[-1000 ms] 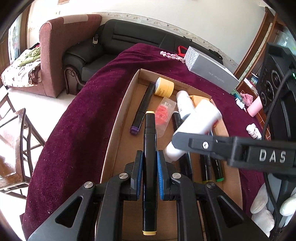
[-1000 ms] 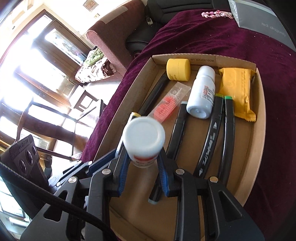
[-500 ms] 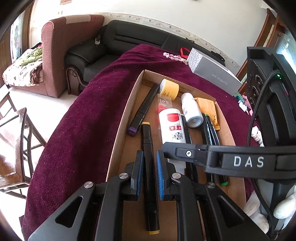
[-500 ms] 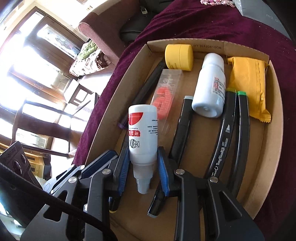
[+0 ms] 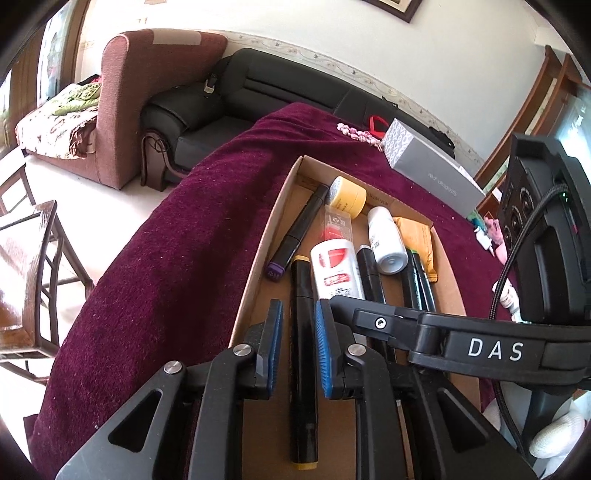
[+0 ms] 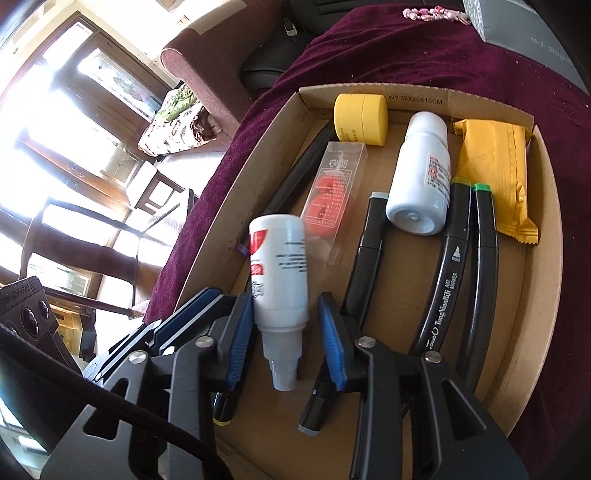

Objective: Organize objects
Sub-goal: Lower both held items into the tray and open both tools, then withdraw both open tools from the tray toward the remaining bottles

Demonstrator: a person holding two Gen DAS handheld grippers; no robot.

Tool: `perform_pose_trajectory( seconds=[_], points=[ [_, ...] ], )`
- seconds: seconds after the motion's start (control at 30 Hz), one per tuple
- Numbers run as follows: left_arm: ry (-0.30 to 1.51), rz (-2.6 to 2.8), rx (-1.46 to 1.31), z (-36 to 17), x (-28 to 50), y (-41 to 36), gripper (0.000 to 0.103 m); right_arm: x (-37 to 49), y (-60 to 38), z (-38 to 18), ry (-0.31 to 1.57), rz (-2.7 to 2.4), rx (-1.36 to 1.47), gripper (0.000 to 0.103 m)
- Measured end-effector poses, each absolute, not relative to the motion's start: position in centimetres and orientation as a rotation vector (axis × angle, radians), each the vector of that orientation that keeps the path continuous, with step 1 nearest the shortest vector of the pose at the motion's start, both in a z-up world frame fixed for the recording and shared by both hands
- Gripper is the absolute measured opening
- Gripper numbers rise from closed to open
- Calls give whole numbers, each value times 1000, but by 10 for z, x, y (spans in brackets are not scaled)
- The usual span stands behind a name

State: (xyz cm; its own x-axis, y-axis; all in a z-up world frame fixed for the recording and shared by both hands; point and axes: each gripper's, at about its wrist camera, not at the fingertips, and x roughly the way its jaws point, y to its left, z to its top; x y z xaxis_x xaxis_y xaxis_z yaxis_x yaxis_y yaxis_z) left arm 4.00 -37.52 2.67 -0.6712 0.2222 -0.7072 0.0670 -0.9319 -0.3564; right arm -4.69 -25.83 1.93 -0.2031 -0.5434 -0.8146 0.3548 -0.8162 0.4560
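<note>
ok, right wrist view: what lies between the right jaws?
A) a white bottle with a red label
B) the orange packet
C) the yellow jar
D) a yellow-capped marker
A: the white bottle with a red label lies in the cardboard tray between the opening jaws of the right gripper, a gap showing at the pad on the picture's right.

We see a sunlit living room: a black leather sofa (image 5: 295,92) against a white wall (image 5: 295,33) with a patterned border, a maroon armchair (image 5: 147,92) beside it, wooden chairs (image 5: 33,266) on a pale floor (image 5: 122,206), and bright windows (image 6: 55,129) flooding in daylight.
</note>
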Motion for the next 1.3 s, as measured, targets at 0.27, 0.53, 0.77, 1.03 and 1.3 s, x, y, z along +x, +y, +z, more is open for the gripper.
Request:
perform_pose_trajectory(
  seconds=[0.27, 0.53, 0.77, 1.03, 1.3],
  points=[
    [-597, 2782, -1166, 44, 54, -378, 45, -44, -250, 30, -267, -2049, 1436, 42],
    [-570, 2815, -1129, 59, 67, -371, 48, -33, -241, 40, -310, -2025, 1397, 49],
    [-473, 2865, -1083, 82, 81, -349, 56, -18, -217, 53, -358, -2017, 1342, 55],
    [-331, 2843, -1053, 105, 89, -298, 56, -4, -163, 68, -442, -2064, 1277, 62],
    [-178, 2772, -1050, 118, 95, -231, 56, 1, -73, 69, -621, -2162, 1246, 68]
  ],
)
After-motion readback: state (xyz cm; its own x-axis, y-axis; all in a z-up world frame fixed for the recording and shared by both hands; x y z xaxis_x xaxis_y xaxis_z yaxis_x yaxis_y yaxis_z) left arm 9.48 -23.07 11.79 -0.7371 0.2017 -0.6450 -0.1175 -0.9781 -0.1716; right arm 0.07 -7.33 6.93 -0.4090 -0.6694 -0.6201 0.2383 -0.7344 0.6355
